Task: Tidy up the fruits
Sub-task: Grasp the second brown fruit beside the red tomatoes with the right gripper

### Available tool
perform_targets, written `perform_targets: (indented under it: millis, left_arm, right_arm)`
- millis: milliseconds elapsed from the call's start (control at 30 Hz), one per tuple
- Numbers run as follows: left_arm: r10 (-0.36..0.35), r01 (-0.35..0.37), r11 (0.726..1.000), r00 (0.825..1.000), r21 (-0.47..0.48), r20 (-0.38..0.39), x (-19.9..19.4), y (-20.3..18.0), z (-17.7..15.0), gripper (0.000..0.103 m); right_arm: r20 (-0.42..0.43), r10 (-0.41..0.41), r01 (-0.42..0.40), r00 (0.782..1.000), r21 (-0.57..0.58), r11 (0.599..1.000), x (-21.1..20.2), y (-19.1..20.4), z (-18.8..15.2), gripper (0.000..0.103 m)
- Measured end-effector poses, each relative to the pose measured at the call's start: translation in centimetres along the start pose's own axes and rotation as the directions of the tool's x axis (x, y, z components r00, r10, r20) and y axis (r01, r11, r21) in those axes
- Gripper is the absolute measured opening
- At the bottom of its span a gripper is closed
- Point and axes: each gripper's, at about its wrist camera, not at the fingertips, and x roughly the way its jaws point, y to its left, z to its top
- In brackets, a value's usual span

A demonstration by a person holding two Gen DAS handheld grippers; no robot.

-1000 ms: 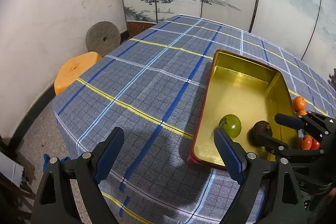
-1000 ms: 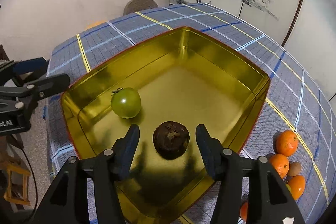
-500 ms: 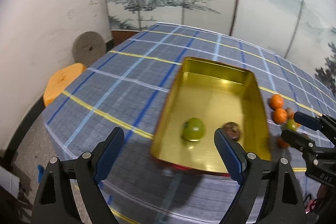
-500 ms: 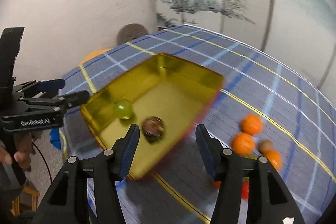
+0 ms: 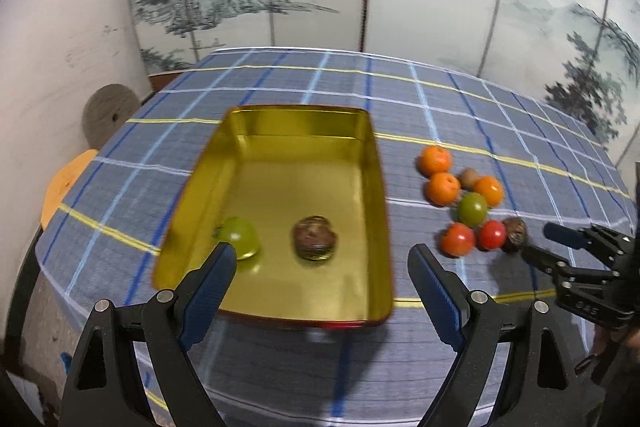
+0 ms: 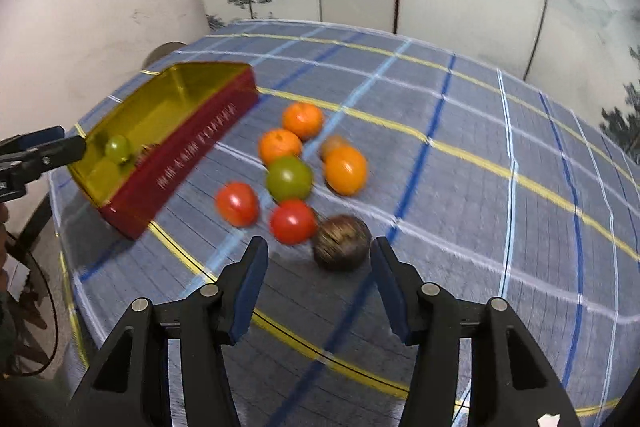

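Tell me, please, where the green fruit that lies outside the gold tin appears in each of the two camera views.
Left wrist view: the green fruit lies right of centre, in the middle of the loose fruit cluster.
Right wrist view: the green fruit lies just left of centre, with two red fruits below it.
Shared landmark: the gold tin, left of the cluster in both views.

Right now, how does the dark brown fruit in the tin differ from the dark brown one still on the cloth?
The brown fruit in the tin lies alone on the gold floor beside a green fruit; the brown fruit on the cloth touches a red fruit, near the open right hand-held gripper. Both look dark, round, rough-skinned.
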Motion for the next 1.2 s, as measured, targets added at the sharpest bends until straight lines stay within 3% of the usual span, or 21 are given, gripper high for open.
perform_targets:
  millis: [367,867,1033,1200]
  left_arm:
    - [-0.064,0.067,0.995,0.997,0.080,-0.040,1.7,-5.0,0.2,0.088]
    - [-0.115,0.128,0.984,0.988,0.123,-0.103,3.8,-8.7,-0.3,0.087]
    - [-0.126,0.141,0.981,0.985,0.131,-0.114,4.4,-9.6,-0.2,0.087]
    - [-0.148,0.166,0.979,0.979,0.121,-0.143,5.4,-10.2,0.1,0.080]
  right_arm:
    - [-0.017,0.021,-0.021,1.000,0.043,0.999,2.5,-1.3,-0.4,0.044]
    - [-0.023,0.035,-0.034,0.999,0.051,0.998,4.0,-1.9,-0.2,0.036]
    - [-0.006,-0.006,0.006,1.000,0.071,0.997,3.9,-3.4,-0.2,0.036]
    - [0.010,-0.096,0.094,0.995,0.091,0.991,3.9,-6.0,-0.1,0.036]
